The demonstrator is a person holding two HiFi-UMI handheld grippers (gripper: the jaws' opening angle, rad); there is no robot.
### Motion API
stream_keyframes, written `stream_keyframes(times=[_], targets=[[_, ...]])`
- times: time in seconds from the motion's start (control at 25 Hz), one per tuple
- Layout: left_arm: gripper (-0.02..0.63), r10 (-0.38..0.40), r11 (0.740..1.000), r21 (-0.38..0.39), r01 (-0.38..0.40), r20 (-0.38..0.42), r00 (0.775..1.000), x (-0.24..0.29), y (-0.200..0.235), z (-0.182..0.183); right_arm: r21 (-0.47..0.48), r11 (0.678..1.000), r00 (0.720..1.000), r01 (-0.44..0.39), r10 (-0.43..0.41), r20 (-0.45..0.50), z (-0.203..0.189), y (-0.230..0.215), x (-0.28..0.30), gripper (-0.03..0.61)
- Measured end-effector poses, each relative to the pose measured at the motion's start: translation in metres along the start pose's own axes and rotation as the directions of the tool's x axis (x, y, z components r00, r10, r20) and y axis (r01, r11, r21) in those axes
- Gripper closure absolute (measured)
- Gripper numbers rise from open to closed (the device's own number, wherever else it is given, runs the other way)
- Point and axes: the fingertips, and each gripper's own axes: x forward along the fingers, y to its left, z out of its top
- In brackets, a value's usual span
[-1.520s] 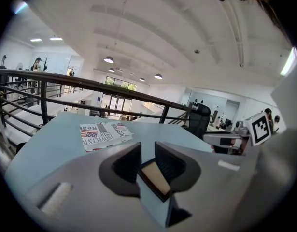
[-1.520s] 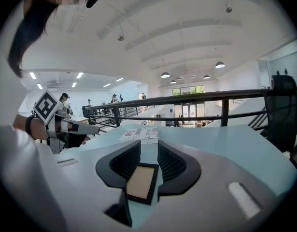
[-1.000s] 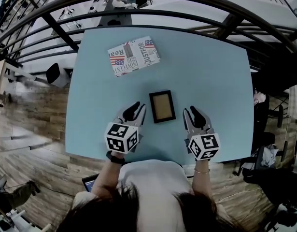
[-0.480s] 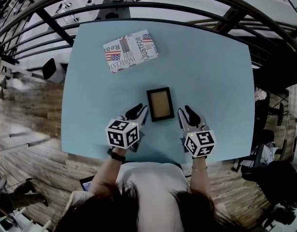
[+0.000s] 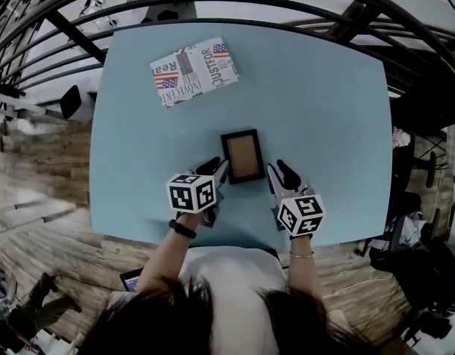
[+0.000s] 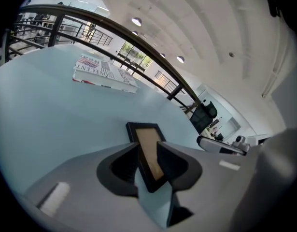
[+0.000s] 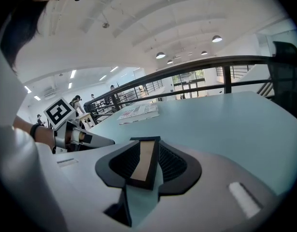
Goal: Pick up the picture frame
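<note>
The picture frame (image 5: 242, 155) lies flat on the light blue table (image 5: 316, 102), a little below the centre of the head view; its long axis runs from the bottom of the frame toward the top, with only a small tilt. A flat box printed like a newspaper (image 5: 194, 71) rests well apart, in the upper left, and has no part in the move.

Both grippers stand at the lower end of the picture frame, one on each side. The left gripper (image 5: 216, 171) is just beside the lower left corner; its jaws are apart, and in the left gripper view this corner shows in the gap between them, with no pad visibly pressing on it. The right gripper (image 5: 279, 173) is near the lower right corner, with a thin strip of table between; its jaws are also apart at a medium width, holding nothing, and the picture frame appears edge-on through the gap in the right gripper view.

So the left gripper is the nearer one; the picture frame lies ahead of it and slightly to the right, and a grip on the long left edge seems the shortest way.
</note>
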Motion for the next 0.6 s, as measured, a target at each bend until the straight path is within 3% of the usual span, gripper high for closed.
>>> stream_keyframes(times=[0.6], targets=[[0.496,0.049,0.996,-0.068,-0.053,-0.053,0.997,0.022,0.016,-0.015,0.073,0.997,1.000,-0.017,0.019,-0.025,-0.011,-0.005,0.016,0.488]])
